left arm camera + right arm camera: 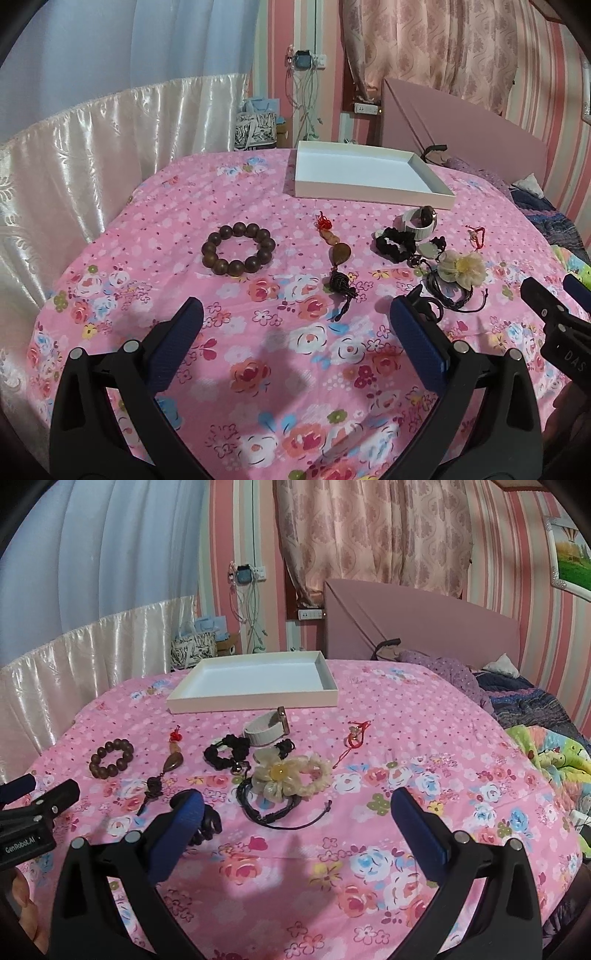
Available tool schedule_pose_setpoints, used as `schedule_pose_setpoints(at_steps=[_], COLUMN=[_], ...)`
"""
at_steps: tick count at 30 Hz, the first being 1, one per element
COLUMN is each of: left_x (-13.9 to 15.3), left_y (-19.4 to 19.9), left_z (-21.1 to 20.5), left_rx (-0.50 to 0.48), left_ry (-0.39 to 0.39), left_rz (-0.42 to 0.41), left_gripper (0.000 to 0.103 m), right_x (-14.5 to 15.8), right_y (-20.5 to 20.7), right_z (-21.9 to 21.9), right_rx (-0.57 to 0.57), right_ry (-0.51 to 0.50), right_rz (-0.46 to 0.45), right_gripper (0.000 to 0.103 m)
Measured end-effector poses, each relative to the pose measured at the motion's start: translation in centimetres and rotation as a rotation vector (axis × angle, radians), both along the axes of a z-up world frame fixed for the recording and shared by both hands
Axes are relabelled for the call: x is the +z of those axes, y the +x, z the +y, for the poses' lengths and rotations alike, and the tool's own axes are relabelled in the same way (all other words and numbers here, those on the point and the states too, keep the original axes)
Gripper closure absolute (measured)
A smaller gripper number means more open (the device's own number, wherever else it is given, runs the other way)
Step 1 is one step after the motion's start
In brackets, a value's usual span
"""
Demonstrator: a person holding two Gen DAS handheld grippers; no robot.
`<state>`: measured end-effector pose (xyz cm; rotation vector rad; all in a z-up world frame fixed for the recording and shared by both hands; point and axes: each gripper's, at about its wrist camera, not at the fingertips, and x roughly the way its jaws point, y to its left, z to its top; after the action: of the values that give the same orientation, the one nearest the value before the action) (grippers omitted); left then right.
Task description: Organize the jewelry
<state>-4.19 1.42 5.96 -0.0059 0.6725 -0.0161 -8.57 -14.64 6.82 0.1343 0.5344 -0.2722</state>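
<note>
Nearest the cameras, both claws are hovering over the flowered pink bedspread (280,369), and neither is gripping anything. The left claw (295,332) is standing wide open, its blue pads well apart with only fabric between them. The right claw (295,812) is gaping just as wide; a small dark item is lying just beside its left pad, too hidden to identify, and whether the pad is touching it cannot be told.

Judging from how things lie, the sorting is not yet begun. Just beyond the right claw, a black cord bracelet (273,808) is sprawling on the bed, touching a pale flower hair tie (291,775). To the left of these, a tasselled pendant charm (334,254) is lying stretched out with its red knot at the far end, and a wooden bead bracelet (238,249) is sitting alone, nearest the left claw's side. A black scrunchie (225,751) and a white-strapped watch (264,731) are resting a little farther back, close together, and a small red string charm (352,740) is lying apart to the right.

Farthest off, the shallow white box (369,192) is waiting with nothing inside, so every piece is still to be carried over. The bead bracelet looks like the easiest first pick for the left claw.
</note>
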Motion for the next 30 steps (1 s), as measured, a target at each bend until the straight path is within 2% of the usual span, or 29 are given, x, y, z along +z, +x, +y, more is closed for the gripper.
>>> schedule_pose_setpoints(at_steps=[12, 30], left_x=[0.4, 0.4], left_y=[-0.8, 0.3], left_z=[0.1, 0.8], left_rx=[-0.009, 0.005], left_ry=[-0.004, 0.012], left_rz=[-0.015, -0.006], left_gripper=[0.003, 0.003], right_x=[0.4, 0.4], right_y=[-0.7, -0.1], right_z=[0.0, -0.4], right_rx=[-0.016, -0.027], right_ry=[-0.017, -0.024], right_rz=[-0.006, 0.0], right_gripper=[0.002, 0.002])
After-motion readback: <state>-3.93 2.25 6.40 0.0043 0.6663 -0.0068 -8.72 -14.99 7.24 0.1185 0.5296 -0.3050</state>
